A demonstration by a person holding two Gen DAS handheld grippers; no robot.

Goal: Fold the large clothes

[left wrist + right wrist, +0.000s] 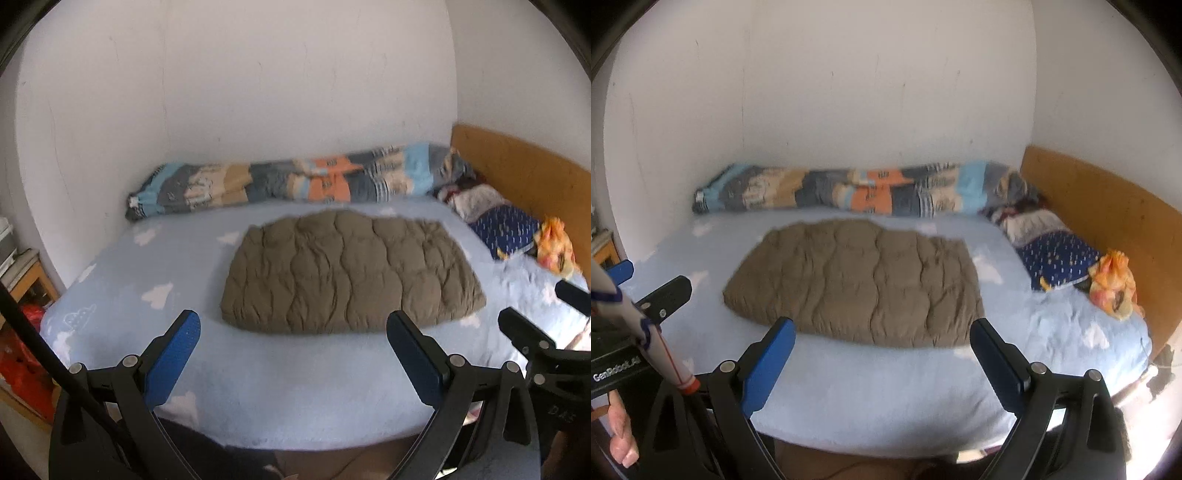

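Observation:
A brown quilted garment (351, 271) lies folded into a flat rectangle in the middle of the light blue bed (258, 387); it also shows in the right wrist view (857, 288). My left gripper (293, 325) is open and empty, held above the bed's near edge, short of the garment. My right gripper (882, 332) is open and empty too, over the near edge of the bed (886, 398) just in front of the garment. The right gripper's body shows at the right of the left wrist view (528, 336), and the left gripper's body at the left of the right wrist view (661, 299).
A rolled patchwork blanket (295, 181) lies along the wall at the back. A dark blue pillow (506, 229) and an orange toy (557, 247) lie at the right by the wooden headboard (524, 173). A wooden stand (26, 273) and red bags (22, 369) are at the left.

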